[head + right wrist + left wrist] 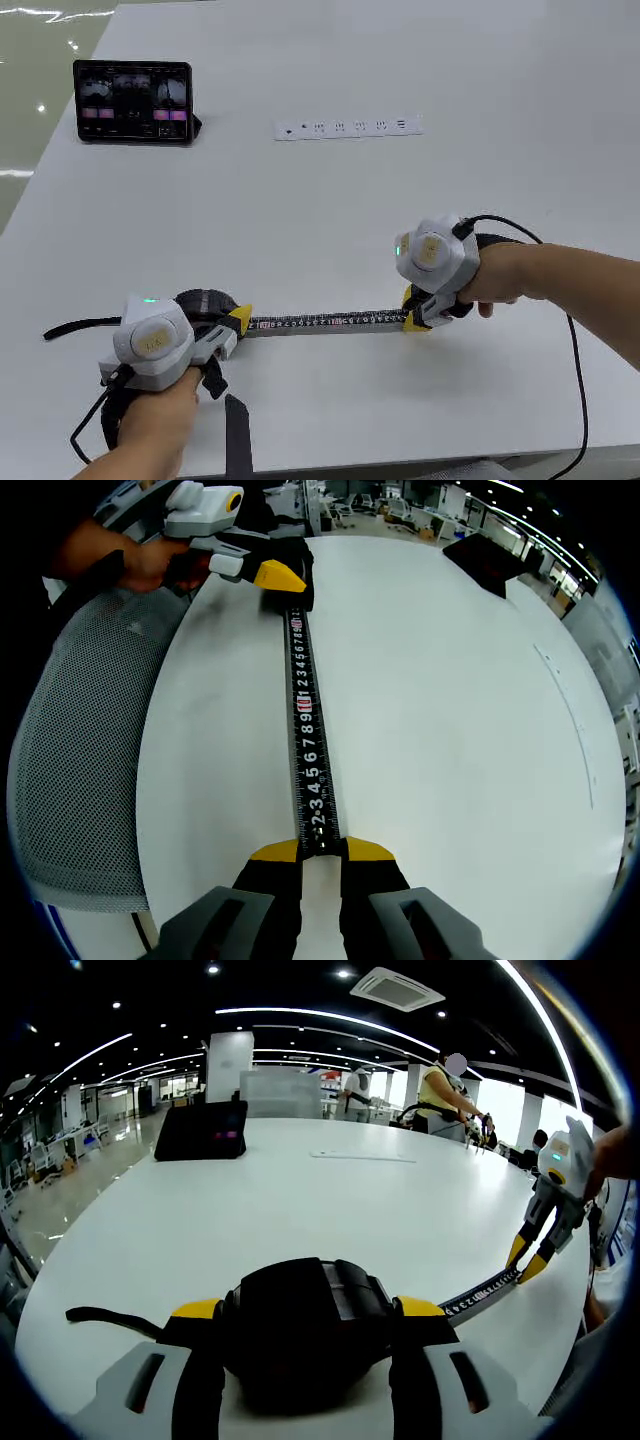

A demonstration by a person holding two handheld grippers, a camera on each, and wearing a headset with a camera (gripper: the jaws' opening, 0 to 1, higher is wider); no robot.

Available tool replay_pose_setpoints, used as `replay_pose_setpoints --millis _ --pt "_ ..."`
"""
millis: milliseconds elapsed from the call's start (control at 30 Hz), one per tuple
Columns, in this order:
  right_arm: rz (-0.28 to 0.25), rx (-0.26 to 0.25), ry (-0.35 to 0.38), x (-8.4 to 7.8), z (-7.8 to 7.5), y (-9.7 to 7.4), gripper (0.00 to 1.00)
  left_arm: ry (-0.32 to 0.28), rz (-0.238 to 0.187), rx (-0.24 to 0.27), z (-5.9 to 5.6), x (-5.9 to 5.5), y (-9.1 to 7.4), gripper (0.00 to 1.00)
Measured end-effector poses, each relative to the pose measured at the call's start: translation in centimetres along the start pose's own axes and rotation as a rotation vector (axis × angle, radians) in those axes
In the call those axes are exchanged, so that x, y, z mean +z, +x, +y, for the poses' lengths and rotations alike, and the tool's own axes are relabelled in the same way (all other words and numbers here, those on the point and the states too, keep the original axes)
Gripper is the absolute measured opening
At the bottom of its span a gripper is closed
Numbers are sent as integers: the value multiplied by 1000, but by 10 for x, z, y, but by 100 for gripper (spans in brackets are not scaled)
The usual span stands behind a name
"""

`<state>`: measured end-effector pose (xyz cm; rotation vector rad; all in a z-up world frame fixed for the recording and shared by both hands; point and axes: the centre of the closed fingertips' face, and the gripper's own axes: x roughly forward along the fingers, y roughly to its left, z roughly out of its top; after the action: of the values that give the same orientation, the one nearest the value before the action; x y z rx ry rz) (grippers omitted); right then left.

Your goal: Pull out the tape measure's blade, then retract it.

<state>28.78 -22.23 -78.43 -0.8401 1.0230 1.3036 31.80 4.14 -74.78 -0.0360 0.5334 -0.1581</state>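
Note:
The black tape measure case (207,305) rests on the white table (330,220) near its front left. My left gripper (232,326) is shut on the case (305,1325), its yellow-tipped jaws on either side. The black blade (325,321) with white numbers runs right along the table from the case to my right gripper (413,315). In the right gripper view the blade (308,730) stretches away to the case (292,575), and my right gripper (320,852) is shut on the blade's end. The right gripper (531,1256) also shows in the left gripper view at the blade's (480,1292) far end.
A tablet (133,100) stands propped at the back left of the table. A white power strip (348,127) lies at the back centre. A black strap (80,325) trails left from the case. A grey mesh chair (85,750) stands beside the table edge. People stand far off (445,1090).

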Motion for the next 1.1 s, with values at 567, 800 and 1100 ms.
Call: replay_pose_setpoints --millis 567,800,1100 --pt "-17 3 37 8 0 2 10 4 16 -5 0 -1 0 63" --pt "11 -6 20 13 3 3 10 5 23 -5 0 -2 0 63" --pt "9 -9 36 15 3 3 10 6 25 -8 0 -2 0 63"
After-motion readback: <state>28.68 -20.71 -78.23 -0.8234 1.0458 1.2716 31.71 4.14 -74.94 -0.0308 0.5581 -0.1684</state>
